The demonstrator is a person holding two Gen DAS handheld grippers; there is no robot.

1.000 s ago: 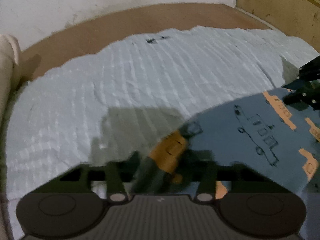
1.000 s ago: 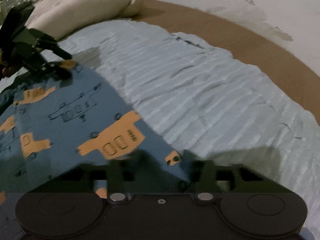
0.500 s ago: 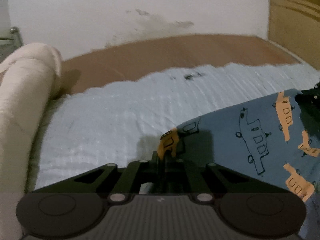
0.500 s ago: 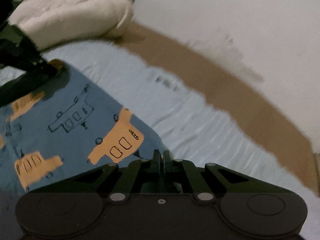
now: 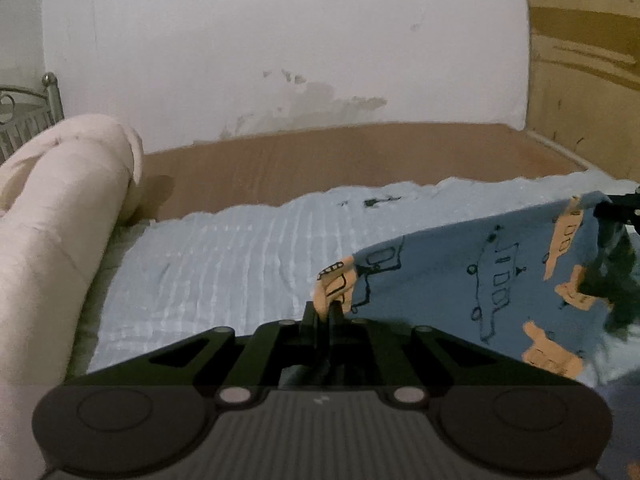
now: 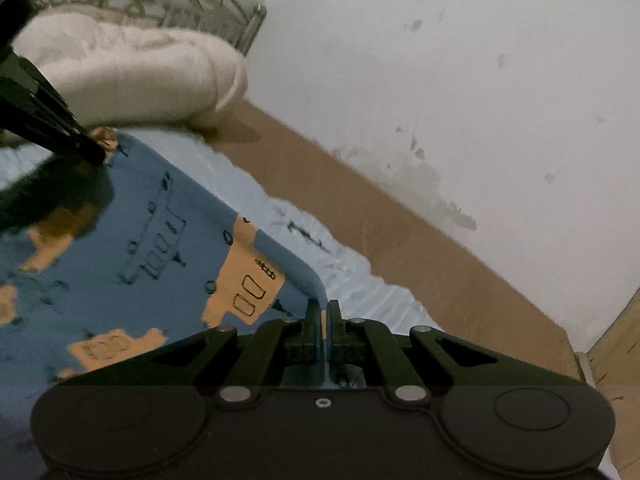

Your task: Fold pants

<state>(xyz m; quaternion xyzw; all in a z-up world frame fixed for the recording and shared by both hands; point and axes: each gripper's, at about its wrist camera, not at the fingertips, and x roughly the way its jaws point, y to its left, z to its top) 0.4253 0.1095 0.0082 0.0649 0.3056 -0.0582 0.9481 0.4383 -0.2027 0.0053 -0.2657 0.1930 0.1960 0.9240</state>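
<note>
The pants (image 5: 472,280) are blue cloth printed with orange and outlined vehicles. They hang stretched between my two grippers above the bed. My left gripper (image 5: 323,309) is shut on one corner of the pants. My right gripper (image 6: 323,306) is shut on the other corner of the pants (image 6: 140,248). The right gripper also shows at the right edge of the left wrist view (image 5: 616,210). The left gripper shows at the upper left of the right wrist view (image 6: 96,154). The lower part of the pants is hidden below both views.
A pale blue ribbed sheet (image 5: 224,256) covers the bed over a brown mattress (image 5: 344,160). A cream rolled pillow (image 5: 60,208) lies at the left by a metal headboard (image 6: 192,12). A stained white wall (image 5: 280,48) stands behind, wooden panelling (image 5: 584,60) at the right.
Both grippers closed on the pants' corners and lifted them off the sheet. The views tilted upward, so more wall shows.
</note>
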